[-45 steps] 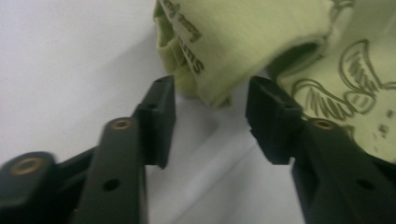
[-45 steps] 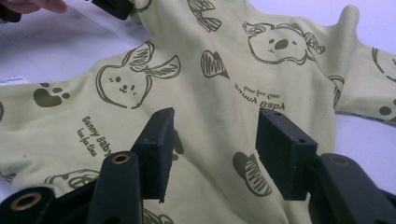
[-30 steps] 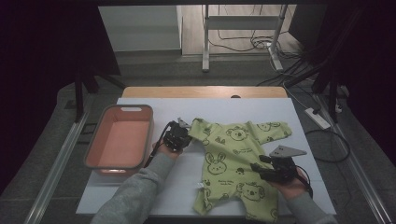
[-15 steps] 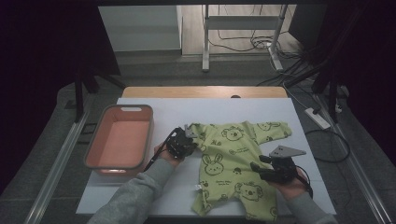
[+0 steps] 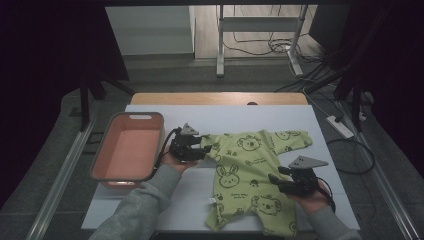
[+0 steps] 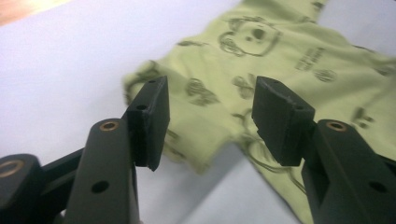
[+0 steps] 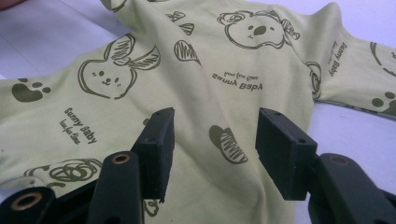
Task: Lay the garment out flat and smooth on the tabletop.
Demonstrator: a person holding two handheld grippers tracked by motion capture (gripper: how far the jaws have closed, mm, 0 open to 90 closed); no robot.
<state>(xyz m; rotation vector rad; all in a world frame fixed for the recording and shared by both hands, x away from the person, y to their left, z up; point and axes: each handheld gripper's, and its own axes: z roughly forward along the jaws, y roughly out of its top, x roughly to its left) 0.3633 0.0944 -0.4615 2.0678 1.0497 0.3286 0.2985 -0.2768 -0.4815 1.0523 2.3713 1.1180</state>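
- The pink bin (image 5: 128,152) is sitting empty just beyond the left gripper (image 5: 192,149).
- The left gripper's jaws have just been opening above the green baby suit (image 5: 250,175)'s sleeve.
- The right gripper (image 5: 285,183) is hovering wide over the suit's leg.

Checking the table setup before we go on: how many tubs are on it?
1. A single pink tub stands at the left side of the white table, just left of the left gripper and the green baby romper.
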